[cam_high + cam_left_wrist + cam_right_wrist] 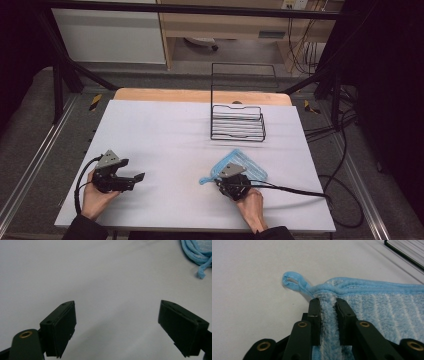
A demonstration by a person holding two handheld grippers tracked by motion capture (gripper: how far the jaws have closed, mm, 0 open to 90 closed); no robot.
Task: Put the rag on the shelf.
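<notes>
Right gripper [329, 302], jaws pinched on a raised fold of the blue cloth [384, 310] near its hanging loop [293, 281], with the wire rack [238, 122] beyond; left gripper [134, 177] gapes empty, well apart.

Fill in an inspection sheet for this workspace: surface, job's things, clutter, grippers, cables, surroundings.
Surface: white table, flat, with a wooden edge at the back.
Job's things: blue cloth lying flat near the front right, its hanging loop on the table; black wire rack behind it, apart.
Clutter: nothing seen.
Grippers: left gripper open over bare table; right gripper pinching a ridge of the cloth near the loop.
Cables: one trails from each gripper; the right one runs off the table's right side.
Surroundings: black frame, grey floor, wooden furniture beyond.
</notes>
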